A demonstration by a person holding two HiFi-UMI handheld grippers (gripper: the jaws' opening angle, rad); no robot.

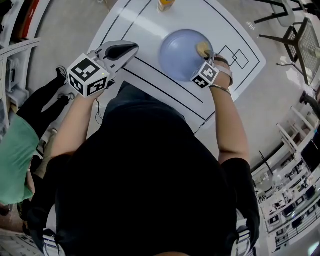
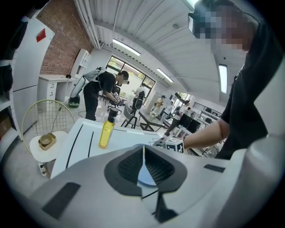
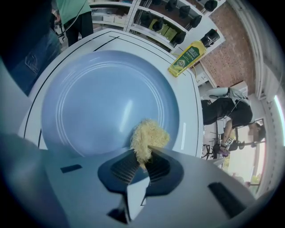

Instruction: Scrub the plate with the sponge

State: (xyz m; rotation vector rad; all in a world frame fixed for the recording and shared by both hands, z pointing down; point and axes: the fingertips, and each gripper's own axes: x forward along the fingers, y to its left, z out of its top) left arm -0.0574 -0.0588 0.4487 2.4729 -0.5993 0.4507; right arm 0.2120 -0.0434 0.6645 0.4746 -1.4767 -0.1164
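Note:
A round blue plate lies on the white table; in the right gripper view the plate fills most of the frame. My right gripper is shut on a yellowish fibrous sponge, which rests on the plate's near right part. In the head view the sponge sits at the plate's right rim. My left gripper hovers left of the plate, apart from it, jaws shut with nothing between them. The left gripper view shows its closed jaws and a sliver of plate behind them.
A yellow bottle stands at the table's far edge, beyond the plate. Black lines mark the tabletop. A person in green stands to the left. Chairs stand at the right, and a small round stool sits off the table's end.

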